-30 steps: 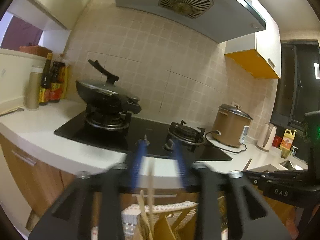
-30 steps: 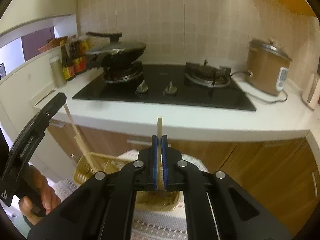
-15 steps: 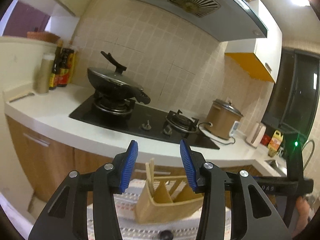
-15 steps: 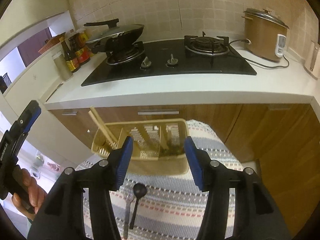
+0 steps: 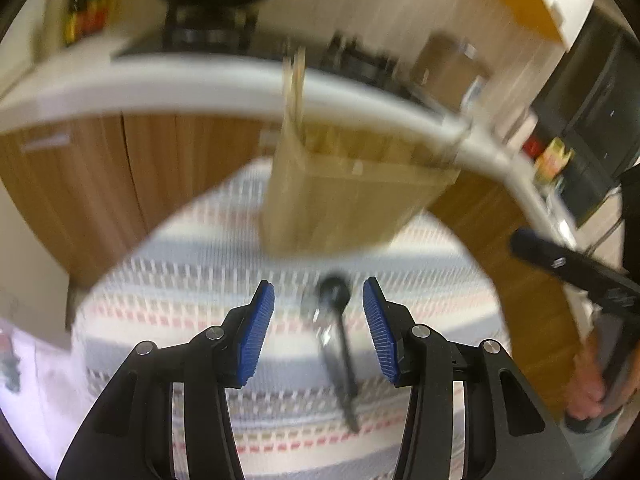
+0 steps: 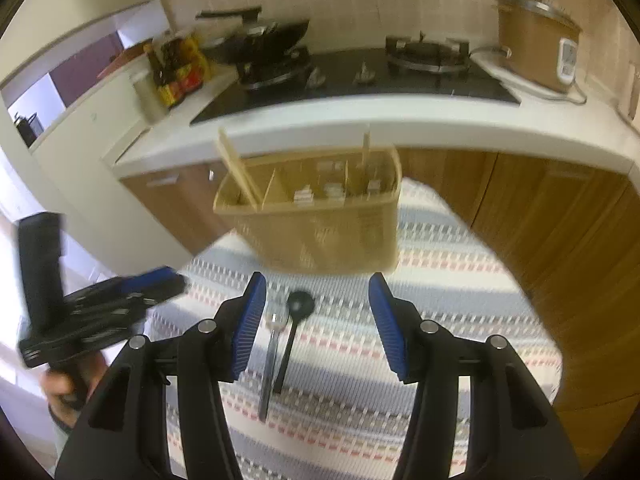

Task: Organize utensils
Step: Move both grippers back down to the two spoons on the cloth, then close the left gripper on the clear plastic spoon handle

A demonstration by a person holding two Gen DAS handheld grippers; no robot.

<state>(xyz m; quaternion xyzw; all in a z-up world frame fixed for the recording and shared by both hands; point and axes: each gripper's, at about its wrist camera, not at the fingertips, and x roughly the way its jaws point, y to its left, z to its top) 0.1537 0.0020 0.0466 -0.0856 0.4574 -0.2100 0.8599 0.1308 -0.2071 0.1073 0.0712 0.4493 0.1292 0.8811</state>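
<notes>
A tan utensil basket stands at the far side of the striped cloth. Chopsticks lean in its left compartment, and a single chopstick stands in a right one. A black spoon and a silver spoon lie side by side on the cloth in front of it. My right gripper hovers open above them, holding nothing. My left gripper is open too and tilted down over the black spoon. This view is blurred, with the basket beyond.
Behind the table runs a white counter with a black hob, a wok, sauce bottles and a brown rice cooker. Wooden cabinet doors stand close behind the basket. A hand holds the left gripper.
My right gripper let go of the chopstick, which now stands in the basket, then opened and drew back. My left gripper swung down from facing the stove to facing the spoons.
</notes>
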